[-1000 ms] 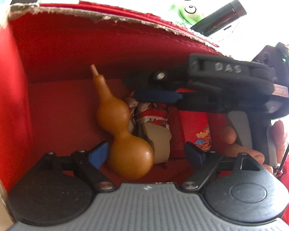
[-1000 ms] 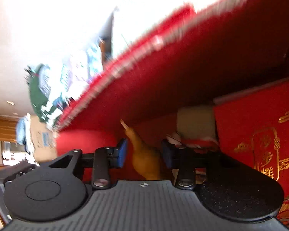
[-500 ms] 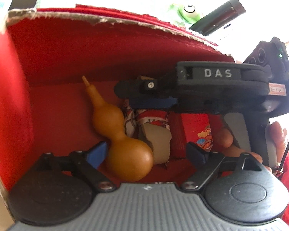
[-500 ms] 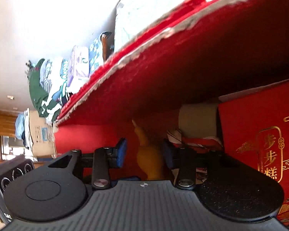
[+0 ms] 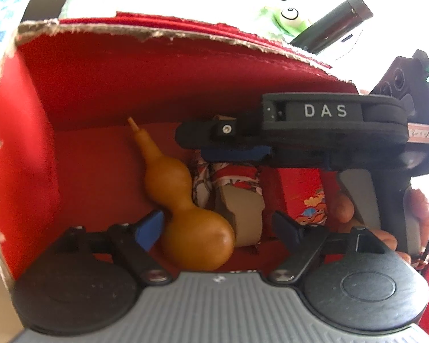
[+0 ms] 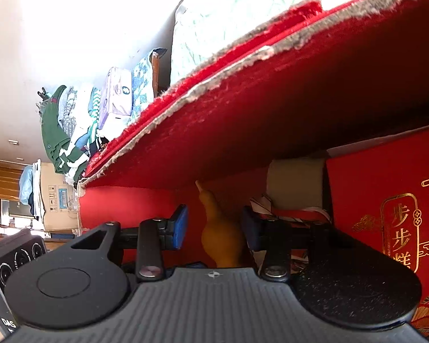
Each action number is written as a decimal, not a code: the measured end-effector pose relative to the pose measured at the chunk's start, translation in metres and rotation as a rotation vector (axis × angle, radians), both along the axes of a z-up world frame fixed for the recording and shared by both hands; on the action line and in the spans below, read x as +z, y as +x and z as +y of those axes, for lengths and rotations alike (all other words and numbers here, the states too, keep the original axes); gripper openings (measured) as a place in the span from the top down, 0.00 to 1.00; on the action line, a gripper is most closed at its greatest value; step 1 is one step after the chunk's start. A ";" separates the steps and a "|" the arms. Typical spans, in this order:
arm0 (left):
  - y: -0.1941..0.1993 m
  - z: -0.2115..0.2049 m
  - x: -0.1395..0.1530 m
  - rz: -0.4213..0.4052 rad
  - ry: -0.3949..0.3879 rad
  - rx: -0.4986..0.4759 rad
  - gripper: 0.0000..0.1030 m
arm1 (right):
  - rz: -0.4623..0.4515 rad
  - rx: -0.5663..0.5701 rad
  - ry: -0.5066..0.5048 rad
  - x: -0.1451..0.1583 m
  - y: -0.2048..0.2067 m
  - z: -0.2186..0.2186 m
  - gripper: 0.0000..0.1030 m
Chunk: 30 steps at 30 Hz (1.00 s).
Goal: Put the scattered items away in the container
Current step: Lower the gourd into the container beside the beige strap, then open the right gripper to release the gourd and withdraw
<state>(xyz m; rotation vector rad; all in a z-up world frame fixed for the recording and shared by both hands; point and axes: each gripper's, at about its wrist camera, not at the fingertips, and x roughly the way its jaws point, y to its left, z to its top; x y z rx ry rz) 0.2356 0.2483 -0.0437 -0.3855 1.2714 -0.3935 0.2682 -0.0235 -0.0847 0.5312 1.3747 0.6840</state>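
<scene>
Strong daylight from above; background beyond the red box (image 5: 186,85) overexposed to white in both views. Box interior (image 6: 343,91) shadowed, darkest at right. Heavy fisheye curvature at edges. Focus sharp.

Container (image 5: 105,85): red lining, torn grey-white rim. Gourd (image 5: 183,200): glossy amber-brown, paler stem tip. Cloth bundle (image 5: 228,171): white with red and dark print. Roll (image 5: 243,211): plain beige. Flat box (image 6: 386,200): red, gold characters and gold frame, multicoloured motif at its lower corner. Left gripper (image 5: 217,228): black with blue pads, grey ribbed body. Right gripper (image 6: 214,225): black, blue pads, white "DAS" lettering. Plush toy (image 5: 286,17): green and white, black-ringed eyes. Cylinder (image 5: 334,23): dark brown-black.
</scene>
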 end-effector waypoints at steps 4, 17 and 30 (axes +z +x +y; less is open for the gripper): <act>-0.007 -0.010 0.014 -0.077 0.101 0.012 0.12 | -0.023 -0.023 -0.017 0.001 -0.005 -0.007 0.56; -0.063 -0.018 0.069 -0.340 0.161 0.116 0.13 | -0.474 -0.141 -0.101 0.085 -0.080 -0.042 0.56; -0.151 -0.021 0.086 -0.645 0.177 0.107 0.05 | -0.958 -0.184 -0.118 0.120 -0.147 0.038 0.27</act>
